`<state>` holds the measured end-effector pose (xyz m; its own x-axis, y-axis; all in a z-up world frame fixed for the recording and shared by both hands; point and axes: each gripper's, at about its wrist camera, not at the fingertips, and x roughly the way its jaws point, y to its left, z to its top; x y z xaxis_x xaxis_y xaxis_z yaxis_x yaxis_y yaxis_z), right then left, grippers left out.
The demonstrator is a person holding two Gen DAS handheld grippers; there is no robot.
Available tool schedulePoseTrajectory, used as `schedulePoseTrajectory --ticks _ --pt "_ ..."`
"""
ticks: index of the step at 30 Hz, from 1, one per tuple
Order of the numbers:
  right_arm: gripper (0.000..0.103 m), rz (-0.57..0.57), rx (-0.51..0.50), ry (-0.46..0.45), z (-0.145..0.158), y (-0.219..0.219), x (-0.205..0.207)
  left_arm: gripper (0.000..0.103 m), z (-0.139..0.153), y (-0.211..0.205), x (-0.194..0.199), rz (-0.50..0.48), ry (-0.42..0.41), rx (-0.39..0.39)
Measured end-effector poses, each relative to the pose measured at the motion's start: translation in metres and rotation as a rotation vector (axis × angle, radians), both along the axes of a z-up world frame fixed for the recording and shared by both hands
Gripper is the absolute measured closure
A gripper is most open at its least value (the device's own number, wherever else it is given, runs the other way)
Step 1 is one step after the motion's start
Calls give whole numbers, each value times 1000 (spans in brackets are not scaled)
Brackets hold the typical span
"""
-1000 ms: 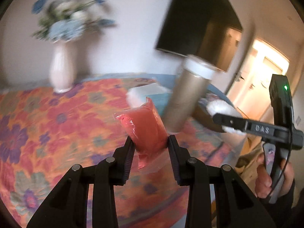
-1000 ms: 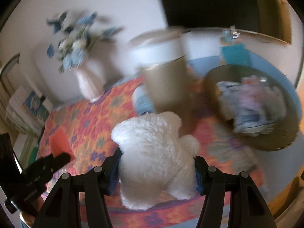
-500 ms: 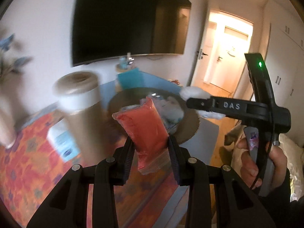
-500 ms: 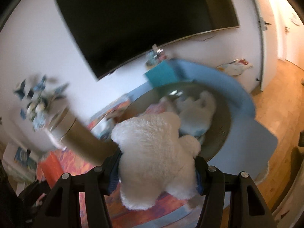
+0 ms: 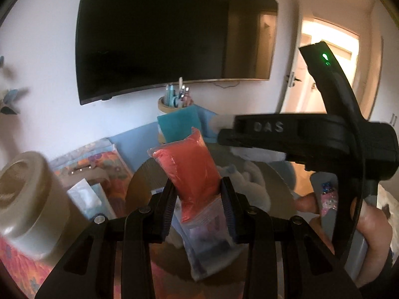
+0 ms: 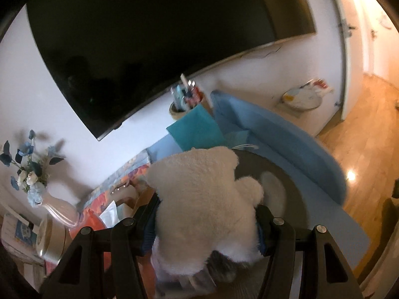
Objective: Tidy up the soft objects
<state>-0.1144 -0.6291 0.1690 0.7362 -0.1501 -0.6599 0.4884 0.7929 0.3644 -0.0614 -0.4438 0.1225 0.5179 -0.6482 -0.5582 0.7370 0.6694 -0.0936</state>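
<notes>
In the left wrist view my left gripper [image 5: 199,194] is shut on a red soft pouch [image 5: 192,164] in a clear plastic bag, which stands up between the pads. It hangs over a dark round basket [image 5: 139,177] with pale plush items inside. A hand holds my right gripper [image 5: 224,130] at the right, over the same basket. In the right wrist view my right gripper [image 6: 207,214] is shut on a white plush toy [image 6: 199,189], above the basket [image 6: 291,182]. The toy hides most of the basket's inside.
A tall beige cardboard roll [image 5: 27,199] stands close on the left, on the floral cloth [image 5: 15,256]. A teal bag [image 6: 197,129] and a pen pot [image 6: 182,99] stand behind the basket, below a wall TV [image 5: 162,37]. A flower vase [image 6: 57,206] is far left. The wood floor [image 6: 361,129] lies right.
Both grippers have swung from over the floral cloth near the vase to over the round basket. The pouch and the plush toy stay gripped as before.
</notes>
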Motion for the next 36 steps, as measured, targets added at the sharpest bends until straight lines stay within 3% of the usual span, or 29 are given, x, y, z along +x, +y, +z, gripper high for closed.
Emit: schedulePoseTrajectory --ticks 2,4,5,6,7,9,17,24,29,36 --pt "43 13 6 4 -2 -6 17 70 -4 -4 8 2 24 -3" --pt "34 23 9 23 -7 -10 31 68 -6 -6 13 -1 37 0" --pt "34 33 28 30 -9 -14 38 66 -8 -7 15 -1 38 0" --pt "34 44 48 25 -11 -17 40 54 -8 -7 15 2 34 -2" --pt "34 54 68 15 -12 -19 42 35 -9 -5 14 3 29 -8" --pt "34 53 81 16 -14 -22 40 22 -9 -8 14 -15 32 -29" --pt "33 28 101 -5 -12 -16 -1 22 3 3 -30 -122 -17 -11" --pt "33 62 73 -77 10 21 -56 22 28 89 -69 -145 -41 -39" --pt "31 115 -23 -84 10 77 -81 21 42 176 -74 8 -75 -51" --pt "31 324 -129 -83 -4 191 -69 21 37 285 -61 288 -99 -15"
